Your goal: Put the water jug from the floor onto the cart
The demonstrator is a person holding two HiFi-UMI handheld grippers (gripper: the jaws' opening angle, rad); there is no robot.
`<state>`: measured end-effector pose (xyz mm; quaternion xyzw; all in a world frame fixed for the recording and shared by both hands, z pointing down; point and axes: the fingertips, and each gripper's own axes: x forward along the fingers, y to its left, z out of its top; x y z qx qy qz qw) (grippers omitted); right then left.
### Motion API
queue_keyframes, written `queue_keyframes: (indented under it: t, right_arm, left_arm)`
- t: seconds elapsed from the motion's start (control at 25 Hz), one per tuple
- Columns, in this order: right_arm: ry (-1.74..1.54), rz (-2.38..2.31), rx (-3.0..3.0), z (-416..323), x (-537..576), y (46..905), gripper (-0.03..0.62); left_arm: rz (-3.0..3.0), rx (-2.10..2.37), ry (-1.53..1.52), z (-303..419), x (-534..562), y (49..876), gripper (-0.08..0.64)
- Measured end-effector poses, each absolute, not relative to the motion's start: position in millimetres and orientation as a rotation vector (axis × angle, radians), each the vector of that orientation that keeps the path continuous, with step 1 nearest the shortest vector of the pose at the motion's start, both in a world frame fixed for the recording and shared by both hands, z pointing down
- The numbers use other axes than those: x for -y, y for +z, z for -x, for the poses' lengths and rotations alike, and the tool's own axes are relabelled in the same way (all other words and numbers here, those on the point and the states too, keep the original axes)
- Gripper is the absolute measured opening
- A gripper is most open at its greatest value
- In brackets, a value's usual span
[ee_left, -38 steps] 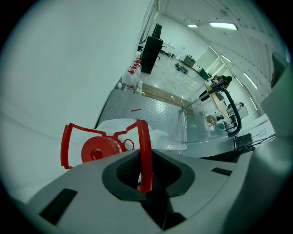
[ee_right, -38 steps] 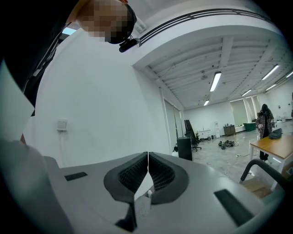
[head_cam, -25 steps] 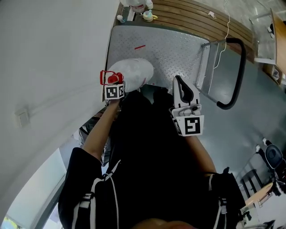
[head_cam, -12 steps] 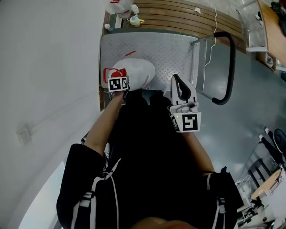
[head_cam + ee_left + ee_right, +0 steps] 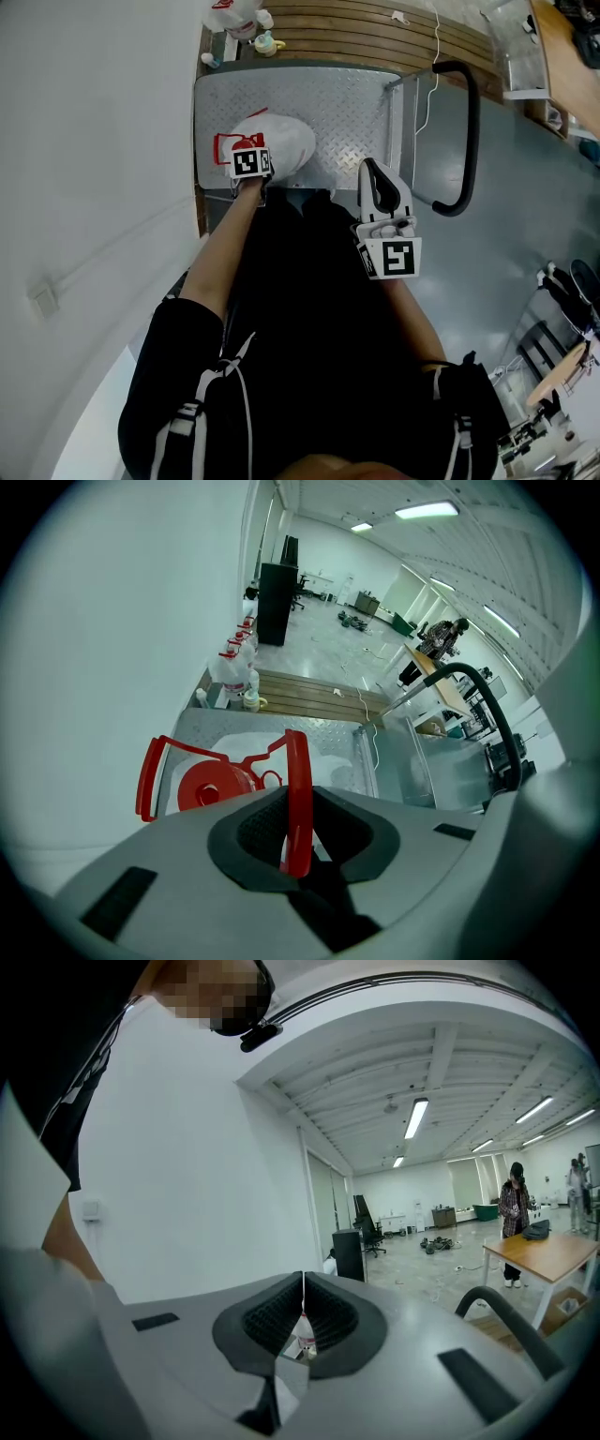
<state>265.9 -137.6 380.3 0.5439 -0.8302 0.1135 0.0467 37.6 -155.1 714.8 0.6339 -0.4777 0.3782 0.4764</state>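
The water jug (image 5: 286, 141) is a big translucent white bottle with a red cap (image 5: 211, 785) and a red carry handle (image 5: 298, 799). My left gripper (image 5: 246, 157) points steeply down and is shut on that handle, which runs between the dark pads (image 5: 258, 832). The jug is over the near left part of the cart's steel tread-plate deck (image 5: 328, 98); whether it rests on it I cannot tell. My right gripper (image 5: 379, 186) is off to the right near the deck's front edge, pointing roughly level, jaws shut with nothing in them (image 5: 302, 1309).
The cart's black push handle (image 5: 466, 141) stands at its right side. Beyond the deck lie wooden slats (image 5: 375, 23) with several bottles (image 5: 234, 11) by the white wall on the left. A black cabinet (image 5: 277, 602) and a table (image 5: 548, 1251) stand farther off.
The left gripper has carried the jug from the cart's near edge farther in over the deck. The right gripper has hardly shifted.
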Motion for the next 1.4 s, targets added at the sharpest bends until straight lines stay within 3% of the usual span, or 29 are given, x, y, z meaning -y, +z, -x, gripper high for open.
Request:
queue_keyframes:
  t: [0.92,1.4]
  right_arm:
    - [0.361,-1.762,2.416,-321,112,394,0.020]
    - [0.339,-1.733,2.472,-325,117,388,0.020]
  left_arm:
    - [-1.621,0.867,0.495,-148,168,729,0.064]
    - [-1.738,0.900,0.429,-149,168,687,0.028]
